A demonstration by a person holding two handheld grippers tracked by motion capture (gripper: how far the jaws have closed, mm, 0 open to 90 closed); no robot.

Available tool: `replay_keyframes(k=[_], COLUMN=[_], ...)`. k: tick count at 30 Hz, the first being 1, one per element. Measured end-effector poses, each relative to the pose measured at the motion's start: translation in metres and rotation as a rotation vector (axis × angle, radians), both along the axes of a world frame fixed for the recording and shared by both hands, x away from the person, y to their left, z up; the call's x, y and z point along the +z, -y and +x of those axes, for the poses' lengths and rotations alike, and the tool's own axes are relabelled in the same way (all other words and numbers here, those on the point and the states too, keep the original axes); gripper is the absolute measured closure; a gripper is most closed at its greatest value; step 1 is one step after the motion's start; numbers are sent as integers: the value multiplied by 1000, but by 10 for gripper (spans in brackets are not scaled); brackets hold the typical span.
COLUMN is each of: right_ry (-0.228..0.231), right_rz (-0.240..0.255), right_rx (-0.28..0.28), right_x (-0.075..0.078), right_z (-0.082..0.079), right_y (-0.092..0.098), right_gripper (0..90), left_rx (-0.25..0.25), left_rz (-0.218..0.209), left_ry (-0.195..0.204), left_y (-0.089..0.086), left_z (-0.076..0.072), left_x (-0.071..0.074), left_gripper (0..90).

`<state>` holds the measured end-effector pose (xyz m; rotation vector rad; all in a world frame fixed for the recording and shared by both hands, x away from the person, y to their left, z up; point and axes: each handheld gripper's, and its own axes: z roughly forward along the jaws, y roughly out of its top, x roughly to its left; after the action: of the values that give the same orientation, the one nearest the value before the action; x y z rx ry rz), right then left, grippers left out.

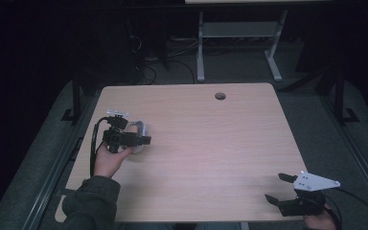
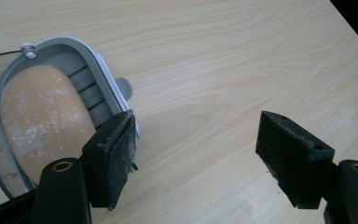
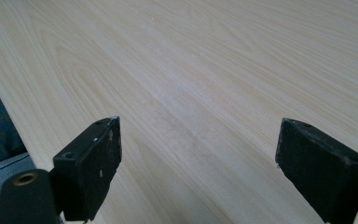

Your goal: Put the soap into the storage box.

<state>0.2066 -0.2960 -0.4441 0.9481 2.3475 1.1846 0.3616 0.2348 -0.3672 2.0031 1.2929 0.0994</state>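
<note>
A grey oval-rimmed object (image 2: 91,70) with a tan, white-dusted middle lies on the wooden table (image 1: 211,143) near its left side, also seen in the high view (image 1: 142,128). A thin wire runs from a screw on its rim. My left gripper (image 2: 196,135) is open just beside it. Its left pad (image 2: 119,154) stands against the outside of the grey rim, with bare wood between the jaws. A hand holds this gripper (image 1: 139,140). At the table's front right corner my right gripper (image 1: 277,188) is open over bare wood (image 3: 198,140).
A round cable hole (image 1: 220,96) sits near the table's far edge. The white legs of another desk (image 1: 200,48) and loose cables stand on the dark floor behind. The table's near edge runs at the left of the right gripper view.
</note>
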Motion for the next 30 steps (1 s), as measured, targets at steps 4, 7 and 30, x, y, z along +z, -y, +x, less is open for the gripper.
replay_keyframes(k=[4,7,30], right_ry=[0,1,-7], right_rz=[-1,-2,-6], right_rx=[-1,0,-3], right_x=[0,0,0], right_z=[0,0,0], right_y=[0,0,-1], right_gripper=[138,138,138], left_rx=[-4,-14,-66], left_rz=[-7,-9,-18], left_ry=[3,5,35], left_y=[1,1,5], left_z=[-4,-8,-34], left_x=[-2,-5,-13], left_gripper=[280,279,279])
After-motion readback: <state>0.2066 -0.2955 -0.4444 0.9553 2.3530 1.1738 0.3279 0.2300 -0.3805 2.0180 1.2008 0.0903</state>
